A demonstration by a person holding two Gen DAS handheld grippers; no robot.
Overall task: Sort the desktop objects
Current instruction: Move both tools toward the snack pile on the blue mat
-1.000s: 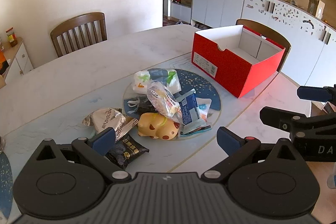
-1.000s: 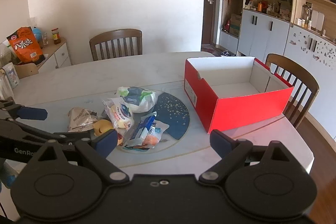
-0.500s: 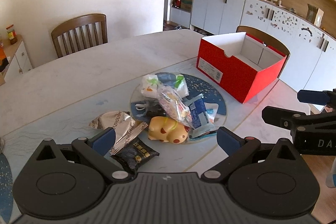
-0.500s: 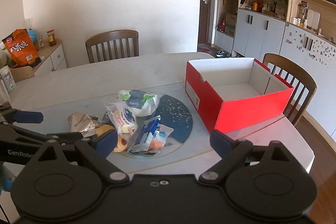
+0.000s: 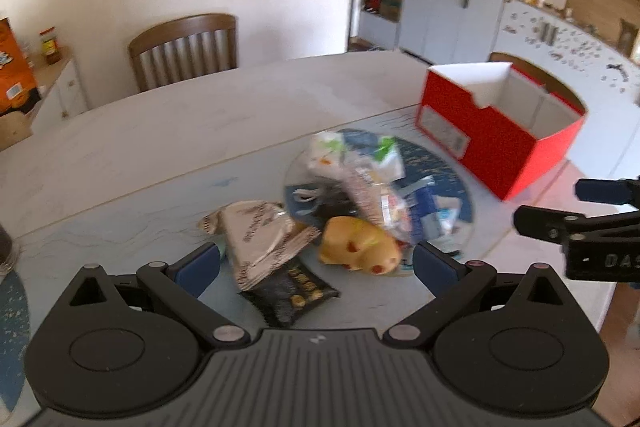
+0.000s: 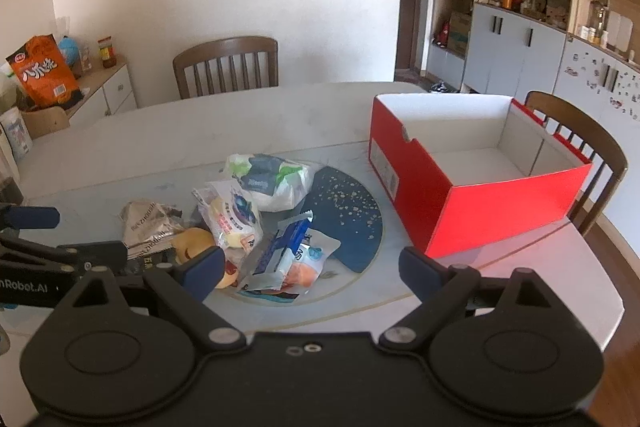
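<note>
Roughly, by size:
Bench [image 6: 280, 107]: pale marble top; we see the clutter heaped mid-bench on a dark round inlay [image 6: 352, 211].
Red box [image 6: 472, 211]: open and empty, on the right side, well apart from the heap; stiff card, likely where we drop things.
Tissue pack [image 6: 272, 179]: far side of the heap; soft and light, we would pinch it across the middle.
Silver snack packet [image 5: 256, 239]: crinkly foil, slippery; take it by a sealed edge.
Yellow toy [image 5: 360, 247]: just beside the packet, looks squashy; grip across the body.
Black sachet [image 5: 292, 291]: flat, partly under the silver packet, nearest us.
Left tongs [image 5: 316, 263]: spread wide, empty, above the sachet and the toy.
Right tongs [image 6: 312, 267]: spread wide, empty, hovering before the heap.
</note>
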